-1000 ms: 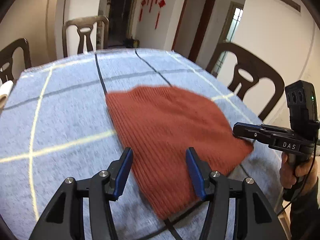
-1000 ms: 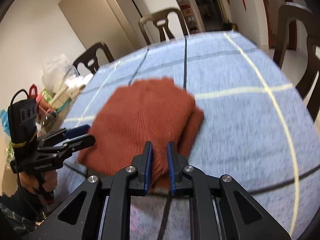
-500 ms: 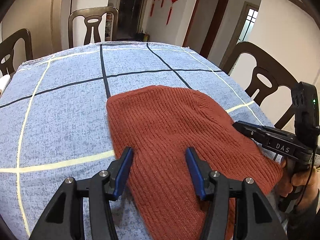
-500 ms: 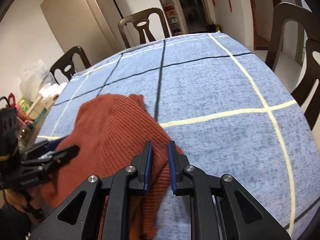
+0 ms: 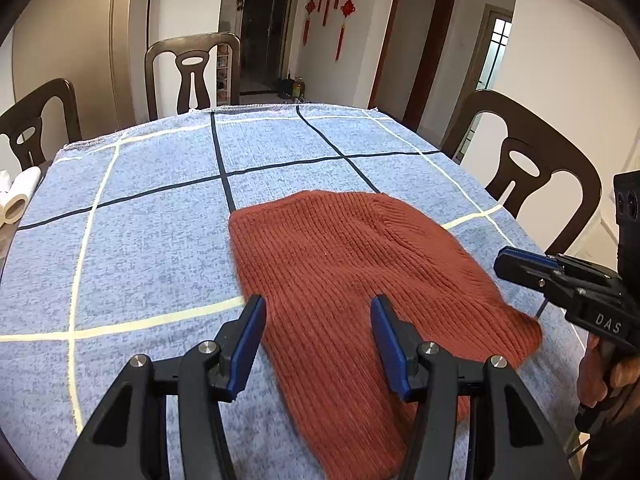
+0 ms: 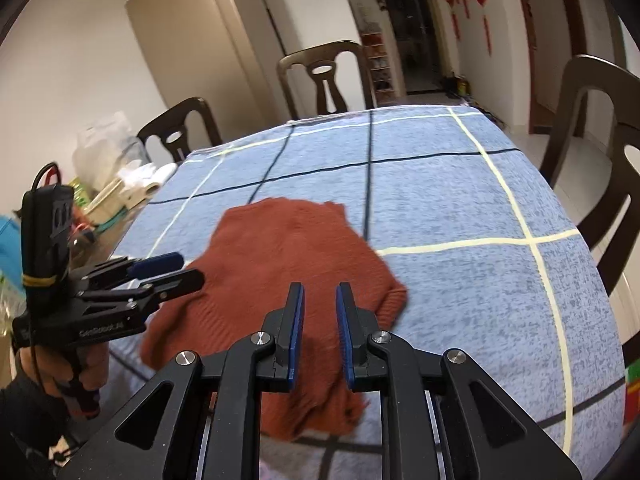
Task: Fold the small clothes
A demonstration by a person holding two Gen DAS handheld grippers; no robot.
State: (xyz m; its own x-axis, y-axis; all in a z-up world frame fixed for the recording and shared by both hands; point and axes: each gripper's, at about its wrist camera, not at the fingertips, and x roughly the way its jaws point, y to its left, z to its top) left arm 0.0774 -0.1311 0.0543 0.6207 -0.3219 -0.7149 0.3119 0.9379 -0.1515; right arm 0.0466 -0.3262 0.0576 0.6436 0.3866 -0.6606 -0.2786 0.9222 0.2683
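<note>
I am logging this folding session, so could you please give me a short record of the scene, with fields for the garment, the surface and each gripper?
garment: rust-red ribbed knitted garment, lying flat and held by neither gripper
surface: blue cloth with dark and pale yellow grid lines, covering the table
left gripper: jaws open, above the garment's near edge, nothing between them
right gripper: jaws narrow with a gap, empty, over the garment's near corner
surroundings: dark wooden chair at the table's far end
</note>
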